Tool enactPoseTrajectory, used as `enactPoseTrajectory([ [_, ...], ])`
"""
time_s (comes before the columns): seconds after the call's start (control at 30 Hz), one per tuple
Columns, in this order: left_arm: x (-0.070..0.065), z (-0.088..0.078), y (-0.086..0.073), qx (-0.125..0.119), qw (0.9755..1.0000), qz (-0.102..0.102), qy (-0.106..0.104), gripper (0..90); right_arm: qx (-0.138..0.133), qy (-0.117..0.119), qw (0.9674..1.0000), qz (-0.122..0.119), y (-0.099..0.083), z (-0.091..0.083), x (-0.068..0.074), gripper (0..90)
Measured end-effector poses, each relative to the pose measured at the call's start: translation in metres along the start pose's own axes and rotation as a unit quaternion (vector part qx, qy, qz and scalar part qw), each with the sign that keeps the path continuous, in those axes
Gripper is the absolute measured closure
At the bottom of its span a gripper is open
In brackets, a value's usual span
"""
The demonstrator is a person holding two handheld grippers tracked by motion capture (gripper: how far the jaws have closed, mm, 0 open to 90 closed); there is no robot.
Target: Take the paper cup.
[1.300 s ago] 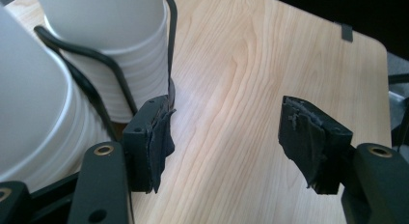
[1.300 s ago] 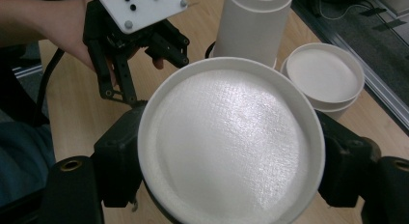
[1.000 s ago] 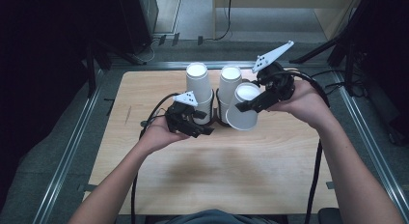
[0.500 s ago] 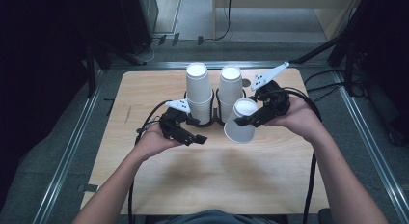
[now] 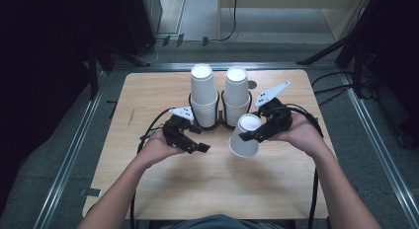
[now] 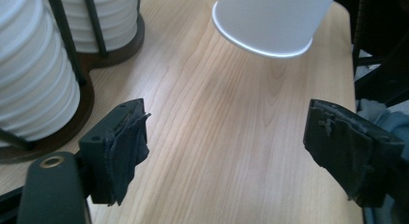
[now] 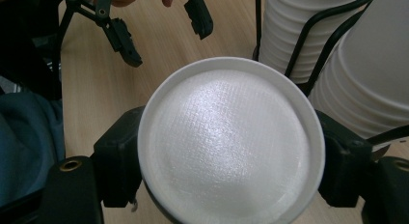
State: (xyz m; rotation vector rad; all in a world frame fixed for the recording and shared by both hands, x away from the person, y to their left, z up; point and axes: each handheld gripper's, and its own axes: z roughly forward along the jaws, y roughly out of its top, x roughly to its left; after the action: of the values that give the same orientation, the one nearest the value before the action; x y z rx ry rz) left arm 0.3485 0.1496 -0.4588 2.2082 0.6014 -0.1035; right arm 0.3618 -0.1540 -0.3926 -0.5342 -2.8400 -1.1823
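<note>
Since the earlier frame both hands have sunk toward the table [image 5: 148, 91]. Right gripper [image 5: 249, 135] clamps a single upside-down paper cup [image 5: 244, 136], tilted, just above the wood, near the cup stacks [image 5: 203, 93] in their wire holder [image 5: 217, 124]. Left gripper [image 5: 197, 147]: jaws have just been opening, now wide, nothing between.

The right gripper [image 5: 249, 136] now carries its upside-down white paper cup [image 5: 244, 136] lower, down toward six o'clock, off the two cup stacks. The left gripper [image 5: 197, 140] sits nearer six o'clock too, its jaws having just been opening with nothing between them.
</note>
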Motion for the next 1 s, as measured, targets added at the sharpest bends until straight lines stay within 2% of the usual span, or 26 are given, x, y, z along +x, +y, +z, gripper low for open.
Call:
enactPoseTrajectory([
  [0.1, 0.003, 0.001, -0.003, -0.004, 1.0, -0.005, -0.003, 13.1, 0.002, 0.005, 1.0, 0.003, -0.007, 0.006, 0.0, 24.6],
  [0.23, 0.005, 0.003, -0.005, -0.004, 1.0, -0.002, -0.006, 12.6, -0.001, 0.011, 0.9999, 0.007, -0.015, 0.013, -0.001, 24.6],
  [0.43, 0.007, 0.005, -0.006, -0.001, 1.0, -0.001, 0.003, 12.0, -0.003, 0.019, 0.9998, 0.01, -0.025, 0.023, -0.001, 24.6],
  [0.57, 0.01, 0.01, -0.009, 0.009, 0.9999, -0.006, 0.008, 10.1, 0.001, 0.023, 0.9997, 0.01, -0.029, 0.034, -0.001, 24.6],
  [0.8, 0.008, 0.016, -0.012, 0.017, 0.9997, 0.005, 0.014, 7.4, 0.012, 0.031, 0.9993, 0.016, -0.034, 0.047, 0.0, 24.6],
  [1.0, 0.006, 0.02, -0.008, 0.02, 0.9997, 0.008, 0.008, 6.9, 0.003, 0.029, 0.9994, 0.018, -0.037, 0.053, -0.001, 24.6],
])
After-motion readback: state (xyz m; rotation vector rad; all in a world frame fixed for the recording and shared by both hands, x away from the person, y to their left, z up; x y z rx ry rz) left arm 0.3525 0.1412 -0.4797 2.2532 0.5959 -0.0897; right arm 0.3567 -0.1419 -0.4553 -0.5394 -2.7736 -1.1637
